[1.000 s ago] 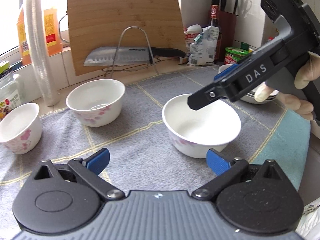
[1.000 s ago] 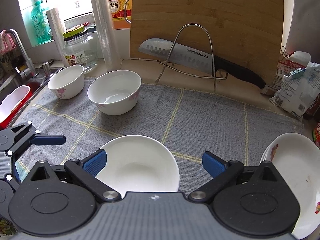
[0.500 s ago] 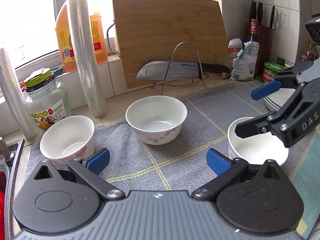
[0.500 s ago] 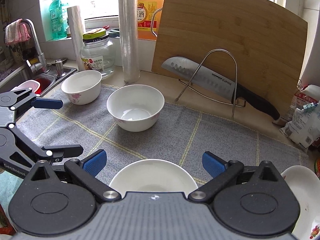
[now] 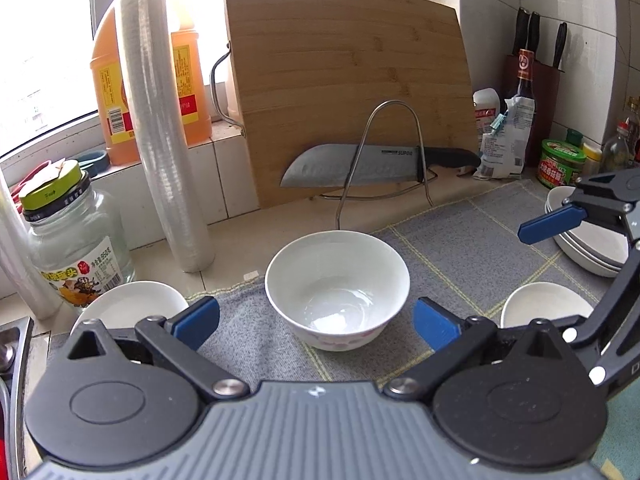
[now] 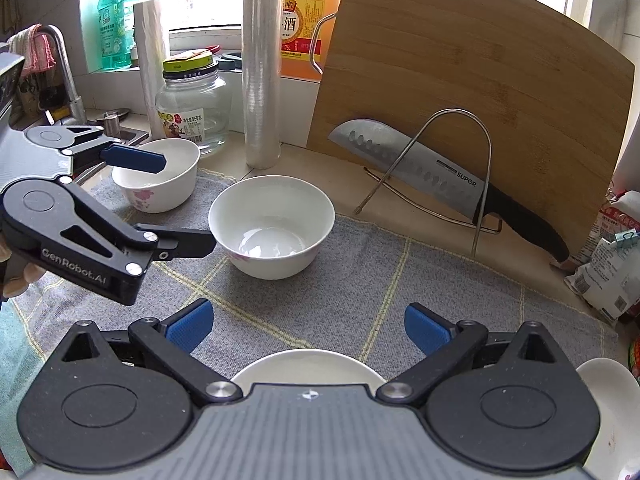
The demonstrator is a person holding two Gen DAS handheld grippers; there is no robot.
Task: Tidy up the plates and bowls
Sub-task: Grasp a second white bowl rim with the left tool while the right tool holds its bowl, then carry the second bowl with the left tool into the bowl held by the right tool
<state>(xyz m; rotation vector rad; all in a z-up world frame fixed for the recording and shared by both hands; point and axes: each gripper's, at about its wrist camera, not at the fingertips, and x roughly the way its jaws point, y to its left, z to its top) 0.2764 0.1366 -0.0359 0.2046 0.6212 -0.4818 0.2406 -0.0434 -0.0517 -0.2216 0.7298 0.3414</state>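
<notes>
Three white bowls with pink flowers stand on a grey cloth (image 5: 460, 240). The middle bowl (image 5: 337, 288) (image 6: 271, 226) sits just ahead of my open, empty left gripper (image 5: 316, 320), between its blue fingertips. A smaller bowl (image 5: 132, 306) (image 6: 158, 174) is to its left. A third bowl (image 5: 544, 310) (image 6: 306, 366) lies right under my open, empty right gripper (image 6: 306, 326). Stacked plates (image 5: 588, 240) (image 6: 608, 400) are at the far right. The left gripper also shows in the right wrist view (image 6: 176, 204), open beside the middle bowl.
A bamboo cutting board (image 5: 344, 92) leans at the back with a knife (image 5: 360, 166) in a wire stand. A cling film roll (image 5: 160, 128), glass jar (image 5: 72, 236), oil jug (image 5: 116, 80), packets (image 5: 504, 136) and a sink tap (image 6: 64, 72) surround the cloth.
My left gripper has swung left, so the middle bowl now sits centred before it. My right gripper has drawn back over the near bowl. No bowl has moved.
</notes>
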